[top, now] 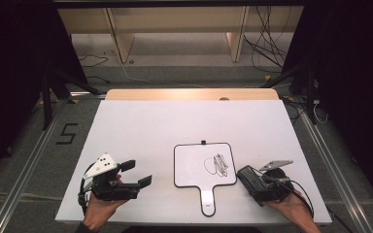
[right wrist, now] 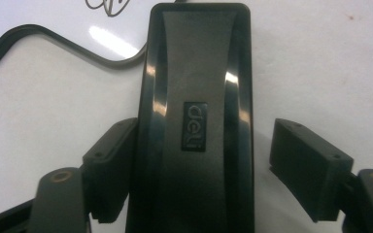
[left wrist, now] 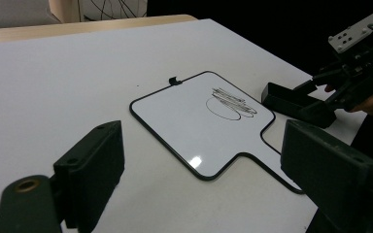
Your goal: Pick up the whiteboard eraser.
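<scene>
So the black eraser (right wrist: 196, 121) is lying flat on the white table, long and glossy with rounded corners and a little "deli" label sitting in the middle of its top. It's sitting just off the right edge of the small handheld whiteboard (top: 194, 167), near where the handle starts. The whiteboard is lying flat too, black-rimmed, handle pointing toward the person, and it's carrying a black scribble (top: 217, 164) on its right half.
</scene>
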Demonstrator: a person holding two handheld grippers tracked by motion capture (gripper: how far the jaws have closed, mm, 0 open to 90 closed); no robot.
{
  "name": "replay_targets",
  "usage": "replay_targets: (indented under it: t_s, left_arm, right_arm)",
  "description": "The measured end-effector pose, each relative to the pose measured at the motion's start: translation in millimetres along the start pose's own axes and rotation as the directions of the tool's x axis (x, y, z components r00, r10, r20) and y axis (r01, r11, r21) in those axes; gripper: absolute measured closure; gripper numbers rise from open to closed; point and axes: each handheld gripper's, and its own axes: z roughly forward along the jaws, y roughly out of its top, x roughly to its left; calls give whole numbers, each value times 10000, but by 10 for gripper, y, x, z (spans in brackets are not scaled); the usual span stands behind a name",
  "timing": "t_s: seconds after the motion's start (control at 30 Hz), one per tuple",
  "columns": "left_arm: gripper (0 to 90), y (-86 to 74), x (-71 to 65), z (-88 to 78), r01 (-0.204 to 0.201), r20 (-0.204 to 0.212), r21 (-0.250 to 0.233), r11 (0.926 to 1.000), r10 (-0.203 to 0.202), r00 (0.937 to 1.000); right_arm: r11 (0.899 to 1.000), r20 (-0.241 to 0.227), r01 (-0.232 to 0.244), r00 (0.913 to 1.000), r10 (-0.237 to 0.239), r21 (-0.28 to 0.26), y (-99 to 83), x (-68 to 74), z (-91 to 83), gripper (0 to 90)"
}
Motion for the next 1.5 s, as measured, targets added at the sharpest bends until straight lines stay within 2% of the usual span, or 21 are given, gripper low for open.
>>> replay_targets:
  t_s: [0.13,0.2,0.4,0.57,0.9,1.03,1.2,1.5]
  left_arm:
    - [154,-4,1,-1,42,3,14,10000,-42,10000]
    - [154,-8,3,-7,75,-21,-9,10000,-75,10000]
    - [153,-9,4,-11,74,-31,1,10000,-74,10000]
    - [154,-7,7,-8,127,-10,-9,9999,-127,9999]
    - [154,-3,10,-8,134,-11,-9,9999,-134,9999]
    - [154,-2,7,-5,119,-12,15,9999,-119,9999]
    - [154,-5,12,-6,150,-12,15,9999,-150,9999]
    - [154,-4,10,-10,191,7,-28,9998,-191,9998]
  right_arm:
    - [9999,-124,124,9998,-122,115,24,31,27,379]
    - [9995,-69,236,9997,-234,198,38,43,41,386]
    - [9998,20,16,10000,-16,215,54,42,35,401]
    - [9996,65,67,10000,-68,265,62,48,20,404]
    - [9985,85,-184,9998,188,-508,82,-11,-112,406]
    - [9972,47,-112,9999,116,-736,105,1,-144,406]
    - [9941,-119,-15,9999,2,-1083,178,54,-154,406]
    - [9840,-467,153,9986,-240,-1777,283,158,-74,406]
